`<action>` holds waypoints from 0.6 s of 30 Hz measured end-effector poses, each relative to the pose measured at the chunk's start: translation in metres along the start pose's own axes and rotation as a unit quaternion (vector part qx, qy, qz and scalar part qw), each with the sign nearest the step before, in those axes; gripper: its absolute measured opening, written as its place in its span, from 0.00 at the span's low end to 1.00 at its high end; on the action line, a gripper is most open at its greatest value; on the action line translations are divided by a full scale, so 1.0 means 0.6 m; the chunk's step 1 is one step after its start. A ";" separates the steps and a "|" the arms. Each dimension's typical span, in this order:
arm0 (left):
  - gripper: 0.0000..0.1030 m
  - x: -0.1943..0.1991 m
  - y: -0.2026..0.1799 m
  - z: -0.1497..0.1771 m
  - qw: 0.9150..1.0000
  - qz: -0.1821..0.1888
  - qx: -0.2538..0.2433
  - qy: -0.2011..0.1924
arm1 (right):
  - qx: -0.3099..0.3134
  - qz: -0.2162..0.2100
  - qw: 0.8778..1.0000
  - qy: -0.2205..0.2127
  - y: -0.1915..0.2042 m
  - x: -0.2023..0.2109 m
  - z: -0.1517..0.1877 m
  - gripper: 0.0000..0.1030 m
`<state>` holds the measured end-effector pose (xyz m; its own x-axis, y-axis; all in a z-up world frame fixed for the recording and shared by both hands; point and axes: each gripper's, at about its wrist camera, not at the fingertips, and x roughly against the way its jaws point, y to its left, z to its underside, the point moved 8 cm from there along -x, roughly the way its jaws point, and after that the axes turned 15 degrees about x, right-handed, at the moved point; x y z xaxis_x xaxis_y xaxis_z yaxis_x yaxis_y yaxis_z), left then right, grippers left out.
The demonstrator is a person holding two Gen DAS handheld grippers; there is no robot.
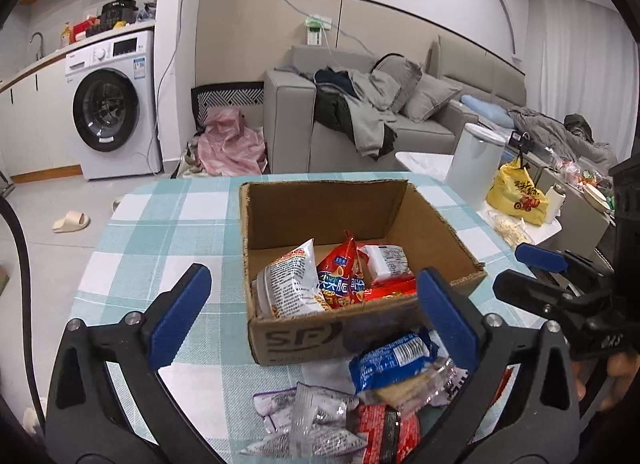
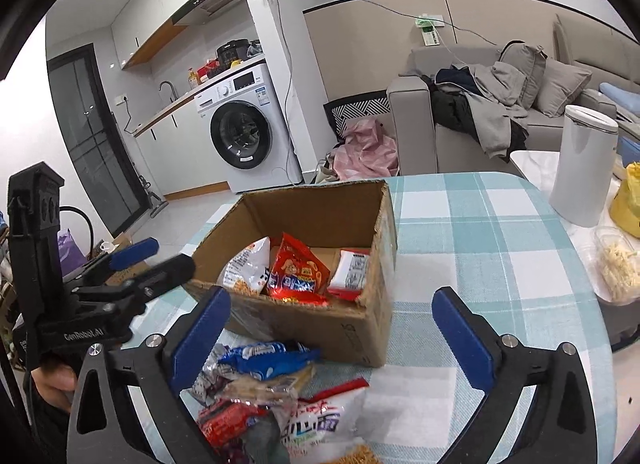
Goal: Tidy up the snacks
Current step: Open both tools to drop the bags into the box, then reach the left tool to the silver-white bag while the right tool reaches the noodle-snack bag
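Note:
An open cardboard box point(image 1: 296, 338) point(image 2: 384, 224) stands on the checked tablecloth and holds several snack packs, among them a white bag point(image 1: 292, 284) and a red bag point(image 1: 344, 276) point(image 2: 298, 268). A loose pile of snacks lies in front of it, with a blue pack point(image 1: 390, 358) point(image 2: 264, 358), a red pack point(image 1: 386, 430) and a white noodle bag point(image 2: 320, 420). My left gripper point(image 1: 314, 316) is open and empty above the pile. My right gripper point(image 2: 330, 332) is open and empty, also above the pile, and shows in the left wrist view point(image 1: 520, 268).
A white cylindrical bin point(image 1: 474, 162) point(image 2: 584, 164), a yellow bag point(image 1: 516, 194) and a clear tray of food point(image 2: 616, 264) sit to the right. A grey sofa point(image 1: 340, 128) and a washing machine point(image 1: 112, 104) stand behind the table point(image 2: 500, 248).

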<state>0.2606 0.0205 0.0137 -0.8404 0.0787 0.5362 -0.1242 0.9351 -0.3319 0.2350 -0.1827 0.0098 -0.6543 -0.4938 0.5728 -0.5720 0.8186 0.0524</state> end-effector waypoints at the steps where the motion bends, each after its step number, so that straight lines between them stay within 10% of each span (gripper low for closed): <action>1: 0.99 0.009 0.002 0.003 1.000 0.001 0.001 0.000 | 0.000 0.000 1.000 0.002 -0.002 0.004 0.003 1.00; 18: 0.99 0.085 0.017 0.080 1.000 -0.003 -0.005 0.022 | 0.003 0.010 0.998 0.065 -0.007 0.039 0.077 1.00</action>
<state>0.1911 0.0176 0.0006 -0.8153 0.0883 0.5723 -0.1236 0.9390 -0.3211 0.1993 -0.2112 -0.0152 -0.5960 -0.4347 0.6751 -0.5626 0.8260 0.0351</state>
